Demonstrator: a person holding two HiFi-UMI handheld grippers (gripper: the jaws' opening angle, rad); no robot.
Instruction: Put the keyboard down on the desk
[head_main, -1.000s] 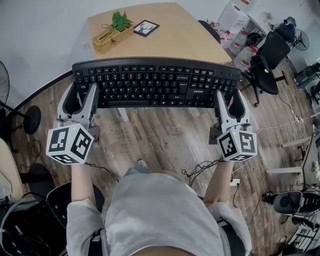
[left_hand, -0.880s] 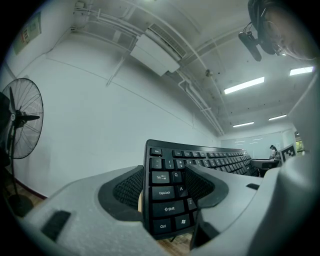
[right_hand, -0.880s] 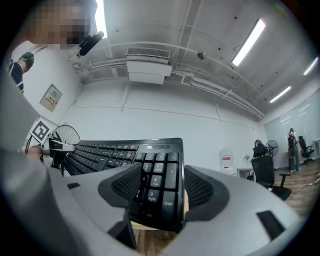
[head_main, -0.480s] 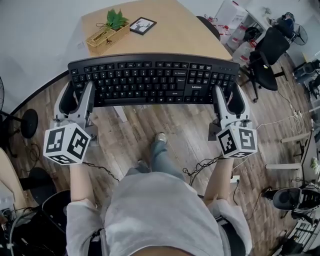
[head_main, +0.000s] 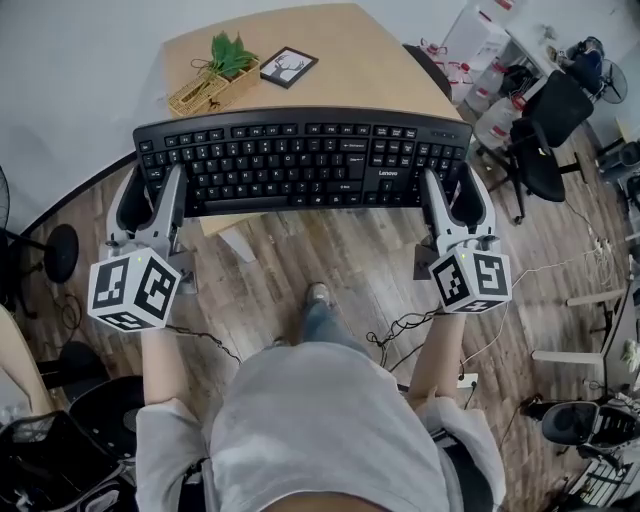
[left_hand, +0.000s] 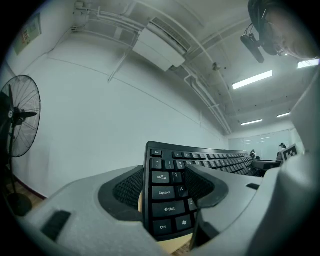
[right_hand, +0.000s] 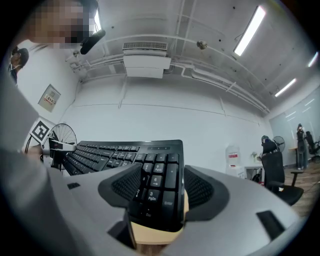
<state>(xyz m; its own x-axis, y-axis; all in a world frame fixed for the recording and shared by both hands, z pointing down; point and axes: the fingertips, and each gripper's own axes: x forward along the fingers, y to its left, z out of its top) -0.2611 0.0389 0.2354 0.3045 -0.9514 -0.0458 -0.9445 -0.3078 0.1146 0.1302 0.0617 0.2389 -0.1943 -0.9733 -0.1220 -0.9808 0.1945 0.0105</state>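
You've carried the black curved plastic keyboard forward over the light wooden desk | desk's near edge hidden beneath | your left gripper and right gripper clamp its ends

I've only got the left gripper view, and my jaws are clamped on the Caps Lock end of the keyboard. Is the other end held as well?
Observer: Yes. The right gripper is shut on the number-pad end of the keyboard.
Operator: Is anything on the desk in the way?
Observer: A basket with a plant and a picture frame sit at the far side of the desk, beyond the keyboard and apart from it.
Operator: Is the keyboard level?
Observer: From the head view it runs roughly level from the left gripper across to the right one, over the desk's near edge.
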